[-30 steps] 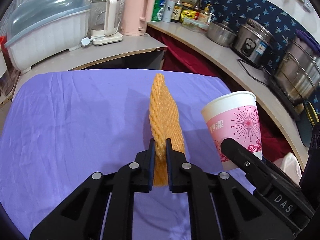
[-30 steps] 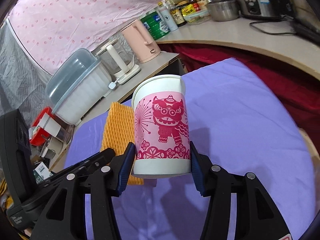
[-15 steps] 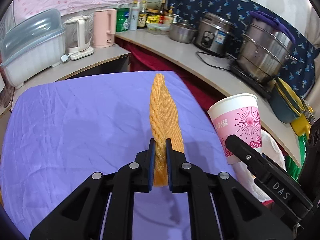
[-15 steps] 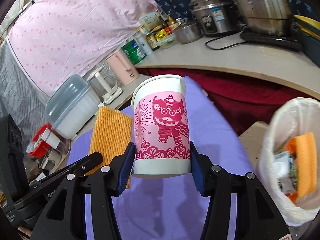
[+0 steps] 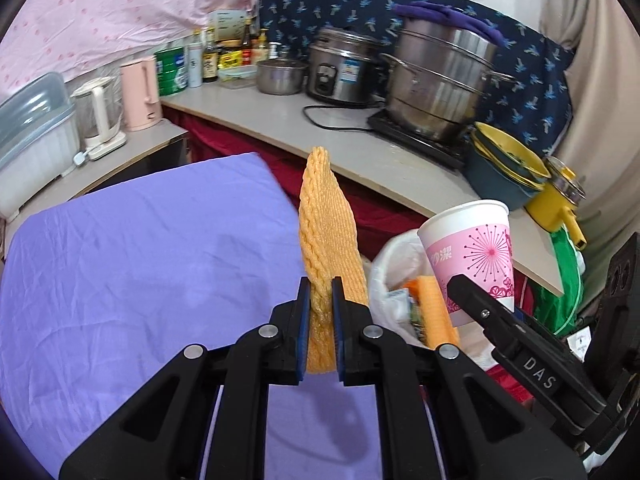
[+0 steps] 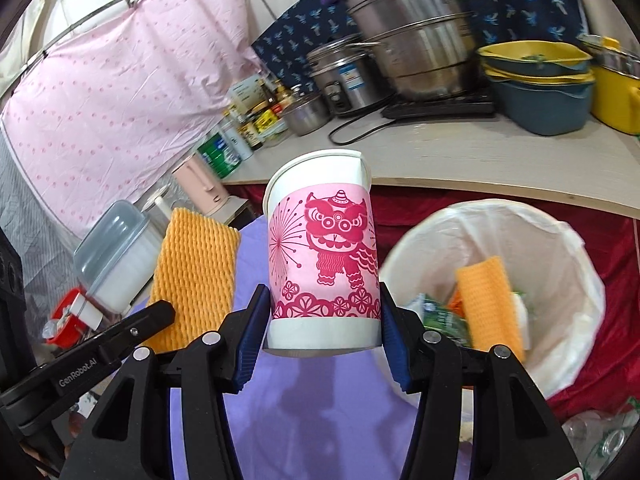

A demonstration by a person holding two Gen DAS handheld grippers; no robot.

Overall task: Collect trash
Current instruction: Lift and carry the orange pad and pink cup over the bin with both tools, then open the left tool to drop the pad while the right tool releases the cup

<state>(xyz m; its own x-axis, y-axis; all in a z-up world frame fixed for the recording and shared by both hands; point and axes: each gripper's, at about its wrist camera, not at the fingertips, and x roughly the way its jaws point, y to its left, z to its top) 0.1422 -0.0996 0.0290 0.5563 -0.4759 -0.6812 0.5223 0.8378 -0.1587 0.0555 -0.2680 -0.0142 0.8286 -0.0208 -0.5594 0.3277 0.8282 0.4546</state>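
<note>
My left gripper is shut on an orange foam net sleeve, which stands upright between the pads above the purple table's right edge. The same foam sleeve appears at the left in the right wrist view. My right gripper is shut on a white paper cup with a pink lion print, held upright. That cup also shows at the right of the left wrist view. A white-lined trash bin sits just right of the cup, holding an orange foam piece and wrappers. The bin lies beyond the foam sleeve.
A purple-covered table lies below both grippers. Behind runs a curved counter with a steamer pot, a rice cooker, bottles and stacked basins. A pink kettle and a lidded dish rack stand left.
Both grippers have swung to the right with their loads, from over the purple table toward its edge. The trash bin and the steamer pot have come into view.
</note>
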